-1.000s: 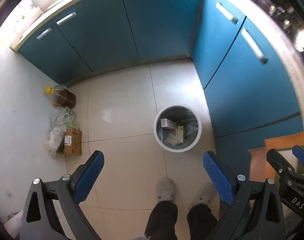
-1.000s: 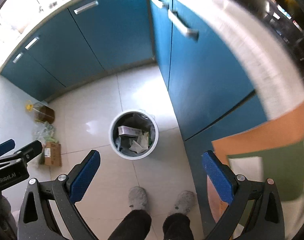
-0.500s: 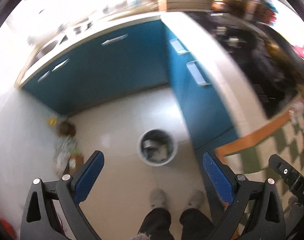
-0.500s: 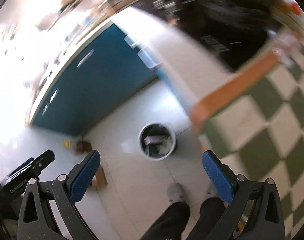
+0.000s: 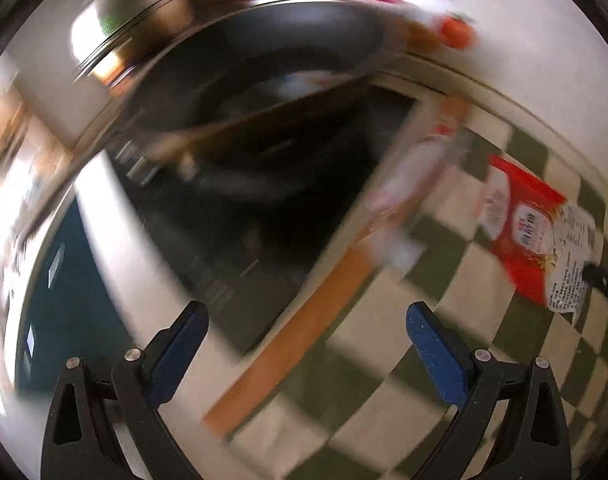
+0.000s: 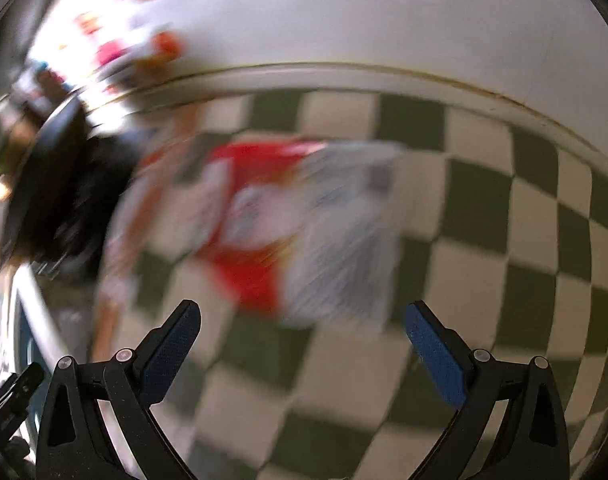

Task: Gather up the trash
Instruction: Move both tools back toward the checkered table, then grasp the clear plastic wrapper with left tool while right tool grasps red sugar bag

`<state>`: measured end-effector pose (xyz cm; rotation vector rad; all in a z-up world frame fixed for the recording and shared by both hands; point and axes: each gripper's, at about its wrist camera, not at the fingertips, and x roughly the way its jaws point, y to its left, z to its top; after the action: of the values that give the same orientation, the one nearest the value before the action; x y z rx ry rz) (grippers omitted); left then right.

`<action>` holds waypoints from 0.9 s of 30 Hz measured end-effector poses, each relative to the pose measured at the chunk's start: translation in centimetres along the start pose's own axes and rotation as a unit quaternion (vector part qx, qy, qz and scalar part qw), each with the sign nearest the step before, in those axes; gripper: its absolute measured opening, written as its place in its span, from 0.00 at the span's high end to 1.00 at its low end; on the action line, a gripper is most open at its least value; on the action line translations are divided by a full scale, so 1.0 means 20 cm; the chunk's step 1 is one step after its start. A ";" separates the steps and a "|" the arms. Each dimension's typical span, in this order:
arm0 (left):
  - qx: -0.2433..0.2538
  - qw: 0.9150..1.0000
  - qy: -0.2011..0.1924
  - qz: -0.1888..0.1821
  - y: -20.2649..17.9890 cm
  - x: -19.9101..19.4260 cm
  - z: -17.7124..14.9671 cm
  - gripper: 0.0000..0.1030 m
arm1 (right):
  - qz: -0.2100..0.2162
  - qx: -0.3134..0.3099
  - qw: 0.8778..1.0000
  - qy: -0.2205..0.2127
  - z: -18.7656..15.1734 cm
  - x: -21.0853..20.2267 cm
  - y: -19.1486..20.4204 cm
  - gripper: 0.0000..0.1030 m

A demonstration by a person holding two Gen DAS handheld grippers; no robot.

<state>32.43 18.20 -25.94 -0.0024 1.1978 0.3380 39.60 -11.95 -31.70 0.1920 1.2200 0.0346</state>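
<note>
A flat red and white wrapper (image 6: 271, 224) lies on the green and white checkered cloth (image 6: 484, 240), blurred by motion. It also shows in the left wrist view (image 5: 536, 236) at the right. My right gripper (image 6: 301, 344) is open and empty, held above the cloth just short of the wrapper. My left gripper (image 5: 308, 344) is open and empty, above the cloth's orange border (image 5: 304, 332) beside the stove. The trash bin is out of view.
A black stove top with a large dark pan (image 5: 263, 92) sits left of the cloth. Blue cabinet fronts (image 5: 67, 300) show at the lower left. A white wall (image 6: 384, 12) backs the counter. Blurred red and orange items (image 6: 159, 44) stand at the far left.
Both grippers swung up and right from the floor and the trash bin to the counter top. The bin and the feet left view. The checkered cloth and wrapper came into view.
</note>
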 end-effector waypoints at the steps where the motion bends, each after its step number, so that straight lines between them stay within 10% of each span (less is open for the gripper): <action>1: 0.033 0.999 -0.001 0.005 -0.10 0.05 0.06 0.02 | -0.008 0.004 1.000 0.007 0.06 0.08 -0.04 0.00; 5: 0.118 0.993 0.000 0.024 -0.34 0.22 0.25 0.02 | -0.008 0.014 0.999 0.029 0.14 0.27 -0.10 0.00; 13: 0.171 0.984 0.022 0.043 -0.53 0.47 0.44 0.02 | -0.034 0.001 0.999 -0.031 0.19 0.28 -0.09 0.78; 16: 0.175 0.984 0.029 0.033 -0.56 0.52 0.49 0.04 | -0.032 0.015 0.999 -0.041 0.20 0.22 -0.15 0.84; 22: 0.139 0.988 0.059 -0.037 -0.52 0.58 0.56 0.96 | -0.032 0.040 0.997 -0.049 0.21 0.11 -0.33 0.86; 27: 0.132 0.989 0.040 -0.057 -0.51 0.47 0.47 0.99 | -0.021 0.053 0.996 -0.062 0.20 0.04 -0.38 0.88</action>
<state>46.66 12.62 -32.71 0.1464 1.3088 0.0785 42.96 -19.92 -32.38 0.2575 1.1033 -0.0783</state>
